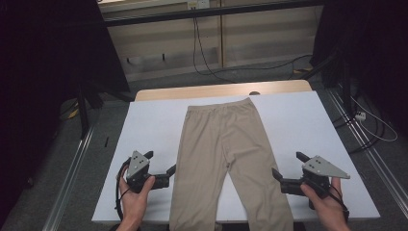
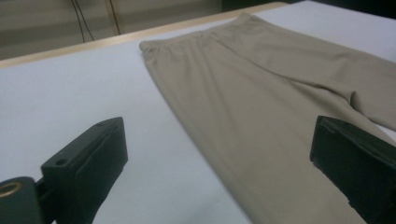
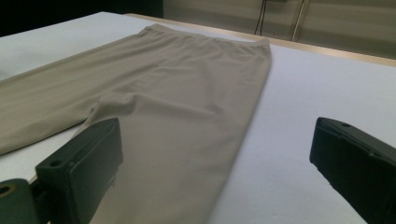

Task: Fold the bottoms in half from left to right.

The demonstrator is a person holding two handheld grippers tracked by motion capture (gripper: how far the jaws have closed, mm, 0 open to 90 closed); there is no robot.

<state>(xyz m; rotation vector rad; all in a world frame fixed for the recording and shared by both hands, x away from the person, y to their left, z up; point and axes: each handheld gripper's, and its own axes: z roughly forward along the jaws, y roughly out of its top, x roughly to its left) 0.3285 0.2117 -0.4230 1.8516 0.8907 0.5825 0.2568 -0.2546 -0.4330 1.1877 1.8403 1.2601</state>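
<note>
Where the high view looks down, beige trousers (image 1: 226,159) are seen spread flat along the middle of the white surface (image 1: 298,120), waistband twd the far edge, both legs running to the near edge and over it. The left gripper (image 1: 161,163) is held in a hand (image 1: 134,195) nr the near-left corner, just beside the left leg's outer hem, jaws spread wide. The right gripper (image 1: 288,166) is held by the other hand (image 1: 327,202) nr the near-right corner, close to the right leg's outer edge, jaws likewise set wide apart; nothing is gripped by either.

Left gripper view: the trousers (image 2: 261,107) are seen btwn the two black jaws, fabric edge running diagonally across bare surface (image 2: 70,93); one jaw sits over the cloth, the other over the surface. Contact can't be told.

Right gripper view: the trousers (image 3: 177,93) lie ahead, one jaw over the leg, the other over the surface (image 3: 308,88); the wooden far edge is visible behind.
</note>
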